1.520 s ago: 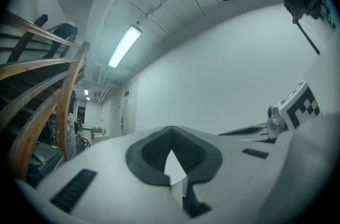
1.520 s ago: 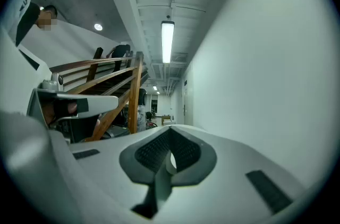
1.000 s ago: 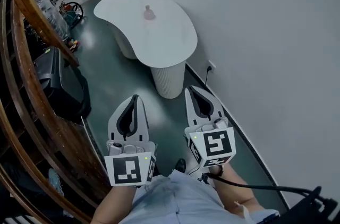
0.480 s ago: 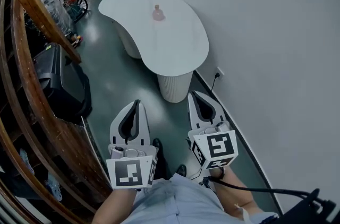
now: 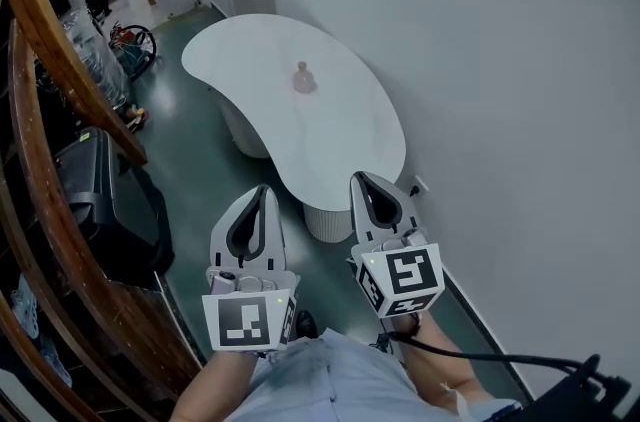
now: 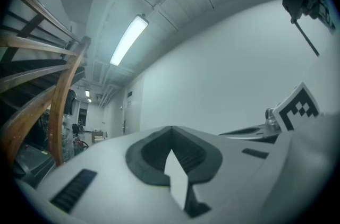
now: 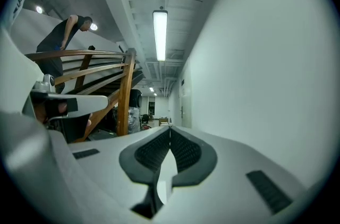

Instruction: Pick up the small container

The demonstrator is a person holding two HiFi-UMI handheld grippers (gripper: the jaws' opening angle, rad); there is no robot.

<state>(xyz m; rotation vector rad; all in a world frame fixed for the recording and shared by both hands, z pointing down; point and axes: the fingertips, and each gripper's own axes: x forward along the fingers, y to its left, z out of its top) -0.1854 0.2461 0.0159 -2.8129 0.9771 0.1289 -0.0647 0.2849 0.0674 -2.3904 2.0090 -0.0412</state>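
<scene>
A small pink container (image 5: 304, 79) stands upright on a white kidney-shaped table (image 5: 340, 140) ahead of me in the head view. My left gripper (image 5: 263, 192) and right gripper (image 5: 360, 180) are held side by side near the table's near end, well short of the container. Both are shut with nothing between the jaws. In the left gripper view the tips (image 6: 171, 128) meet against the white wall. In the right gripper view the tips (image 7: 170, 129) also touch. Neither gripper view shows the container.
A white wall (image 5: 500, 60) runs along the right. A curved wooden stair rail (image 5: 40, 160) and a dark box (image 5: 100, 190) crowd the left. The table rests on ribbed white pedestals (image 5: 328, 222). Green floor (image 5: 200, 170) lies between. A person leans on the stairs (image 7: 64, 37).
The table and container have come nearer and lower in the head view as I moved forward. Both grippers stay shut, held in much the same pose.
</scene>
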